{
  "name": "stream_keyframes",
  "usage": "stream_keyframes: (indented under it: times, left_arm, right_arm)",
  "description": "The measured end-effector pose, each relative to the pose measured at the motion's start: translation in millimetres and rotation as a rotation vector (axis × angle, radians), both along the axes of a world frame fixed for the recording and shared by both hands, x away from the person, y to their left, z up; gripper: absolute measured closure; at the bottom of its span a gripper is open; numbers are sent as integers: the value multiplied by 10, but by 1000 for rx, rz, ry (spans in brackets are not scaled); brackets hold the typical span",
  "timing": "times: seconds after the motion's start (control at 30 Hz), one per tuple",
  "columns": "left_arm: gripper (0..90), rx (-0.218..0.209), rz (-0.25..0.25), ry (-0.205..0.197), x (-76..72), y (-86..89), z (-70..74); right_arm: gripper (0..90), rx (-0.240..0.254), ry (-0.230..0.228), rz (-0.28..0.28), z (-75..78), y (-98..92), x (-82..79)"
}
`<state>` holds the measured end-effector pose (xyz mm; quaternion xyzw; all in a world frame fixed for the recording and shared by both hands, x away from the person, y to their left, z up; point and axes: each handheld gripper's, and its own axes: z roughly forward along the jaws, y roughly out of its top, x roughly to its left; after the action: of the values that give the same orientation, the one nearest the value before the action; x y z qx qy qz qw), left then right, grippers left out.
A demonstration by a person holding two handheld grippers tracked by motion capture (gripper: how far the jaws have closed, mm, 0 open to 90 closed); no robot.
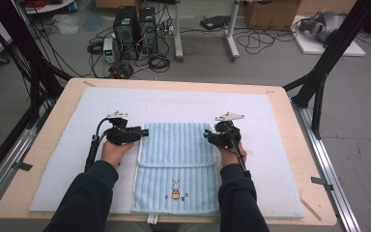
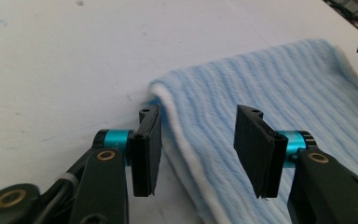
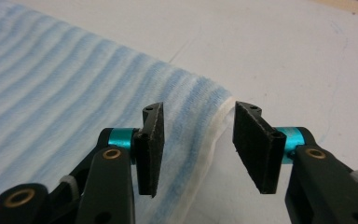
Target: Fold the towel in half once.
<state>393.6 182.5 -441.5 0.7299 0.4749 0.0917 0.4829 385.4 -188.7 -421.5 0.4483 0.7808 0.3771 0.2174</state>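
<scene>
A light blue striped towel (image 1: pixel 176 154) lies folded on the white mat (image 1: pixel 174 104), its upper layer ending in a white hem across the middle. A small rabbit picture (image 1: pixel 176 189) shows on the near part. My left gripper (image 1: pixel 145 131) sits at the towel's far left corner and is open. In the left gripper view the towel's folded edge (image 2: pixel 182 121) lies between the jaws of the left gripper (image 2: pixel 198 149), untouched by the pads. My right gripper (image 1: pixel 206 135) is open at the far right corner. The towel's white edge (image 3: pixel 216 121) runs between the pads of the right gripper (image 3: pixel 198 149) without being pressed.
The mat covers a wooden table (image 1: pixel 53 125) with rounded corners. Black frame struts (image 1: pixel 319 82) rise at both sides. On the floor behind stand computer towers (image 1: pixel 135 29) and loose cables. Bare mat lies to the left, right and beyond the towel.
</scene>
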Motion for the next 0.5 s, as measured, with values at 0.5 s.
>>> stream_keyframes:
  times: [0.5]
  left_arm:
    - [578, 19, -70, -34, -634, 98, 63]
  right_arm:
    - [483, 8, -72, 143, 194, -67, -673]
